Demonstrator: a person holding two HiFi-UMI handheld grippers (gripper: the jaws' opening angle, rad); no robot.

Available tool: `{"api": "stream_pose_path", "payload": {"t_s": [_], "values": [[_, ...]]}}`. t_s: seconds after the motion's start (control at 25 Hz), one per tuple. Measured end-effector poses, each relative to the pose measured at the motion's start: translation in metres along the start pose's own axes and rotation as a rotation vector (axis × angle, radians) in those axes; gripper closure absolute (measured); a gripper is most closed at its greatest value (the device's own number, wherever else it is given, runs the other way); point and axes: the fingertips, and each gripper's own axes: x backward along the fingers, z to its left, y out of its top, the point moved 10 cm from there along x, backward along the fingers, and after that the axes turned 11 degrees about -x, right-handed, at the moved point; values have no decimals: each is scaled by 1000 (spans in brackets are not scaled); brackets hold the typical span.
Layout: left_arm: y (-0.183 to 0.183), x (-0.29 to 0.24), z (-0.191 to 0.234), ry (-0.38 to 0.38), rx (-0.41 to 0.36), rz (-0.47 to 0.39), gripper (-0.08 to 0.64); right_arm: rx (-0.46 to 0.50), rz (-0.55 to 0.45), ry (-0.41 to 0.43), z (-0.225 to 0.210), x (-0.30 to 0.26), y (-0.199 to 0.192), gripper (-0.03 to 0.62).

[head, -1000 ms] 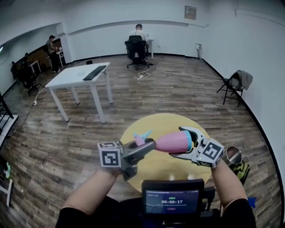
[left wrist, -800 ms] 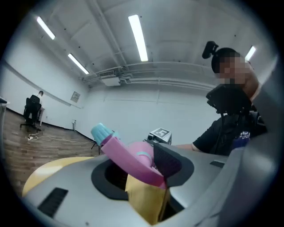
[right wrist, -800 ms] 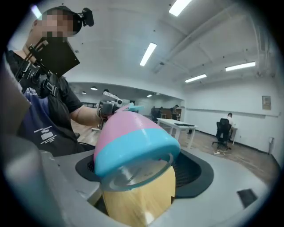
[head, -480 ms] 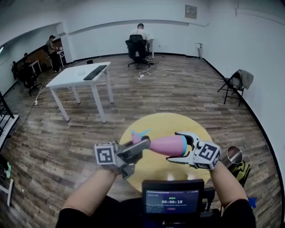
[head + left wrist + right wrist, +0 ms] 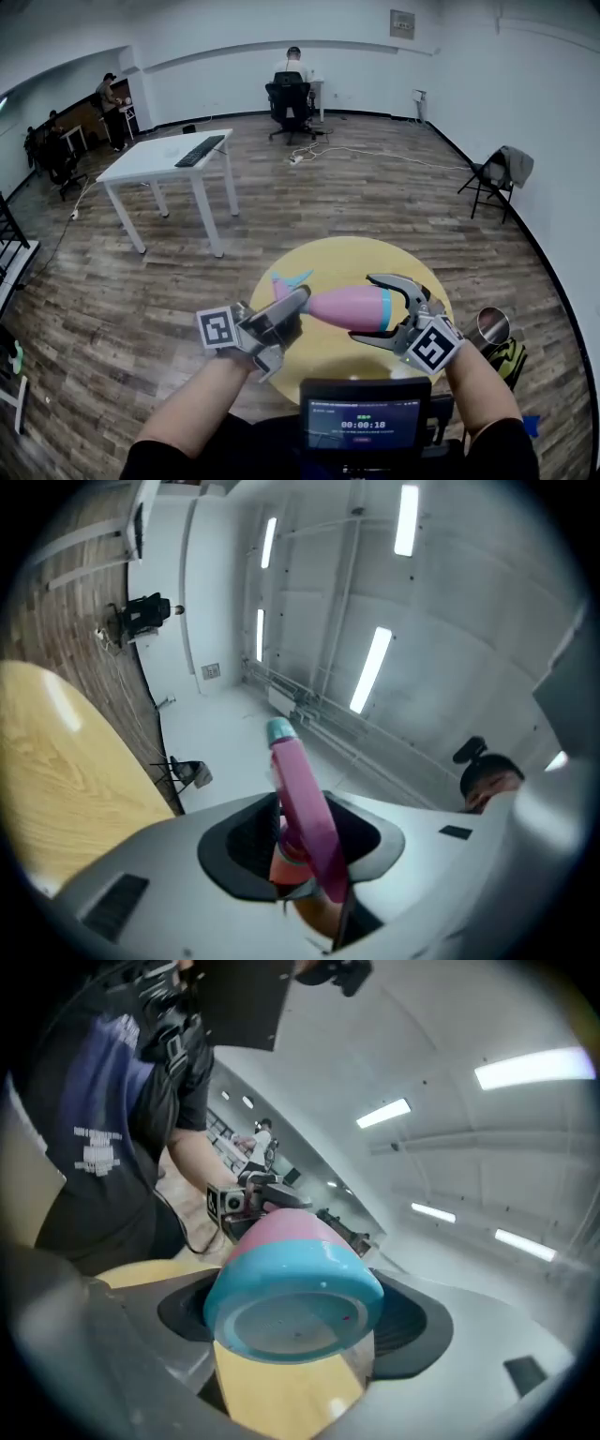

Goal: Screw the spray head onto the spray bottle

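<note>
left gripper (image 5: pixel 292 309), jaws just tightened, pinches the spray head (image 5: pixel 284 281); right gripper (image 5: pixel 367 309) clasps the base of the spray bottle (image 5: pixel 345 307), lying level between them, neck leftward, above the yellow table (image 5: pixel 328 255)

Black sleeves (image 5: pixel 506 450), grey grippers (image 5: pixel 295 302) (image 5: pixel 364 307), marker cubes (image 5: pixel 217 328)

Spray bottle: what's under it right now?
The yellow round table, with the spray bottle held sideways above it. The tabletop patch directly below is covered by the bottle.

White walls (image 5: pixel 234 84), wood floor (image 5: pixel 375 197) — white desk (image 5: pixel 155 164) (keyboard (image 5: pixel 199 152) on top)
</note>
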Motion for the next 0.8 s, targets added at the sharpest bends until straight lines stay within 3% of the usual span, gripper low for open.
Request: {"api": "stream_pose_path", "payload": {"t_s": [0.16, 0.24, 0.32, 0.36, 0.4, 0.44, 0.52, 0.6, 0.68, 0.8], "values": [[-8, -9, -17, -5, -229, 220, 385, -365, -25, 178, -13, 11, -11, 130], [-10, -14, -28, -22, -426, 285, 385, -515, 0, 254, -20, 10, -25, 129], [-10, -17, -36, -25, -588, 341, 385, -607, 36, 320, -17, 2, -41, 127], [-9, -16, -36, -20, -594, 345, 386, -609, 55, 327, -12, -3, -44, 127], [-6, -12, -32, -12, -539, 316, 389, -576, 68, 303, -8, -7, -43, 127], [-3, -7, -24, 4, -436, 253, 395, -513, 75, 252, -5, -9, -39, 126], [4, 10, -4, 63, -186, 65, 402, -327, 74, 89, -4, -8, -27, 121], [6, 28, 13, 130, -10, -116, 402, -166, 61, -72, -5, -2, -22, 102], [3, 40, 22, 173, 54, -197, 402, -74, 56, -146, -4, 3, -21, 88], [-4, 37, 24, 149, 42, -137, 402, 57, 68, -138, 5, -9, -21, 86]]}}
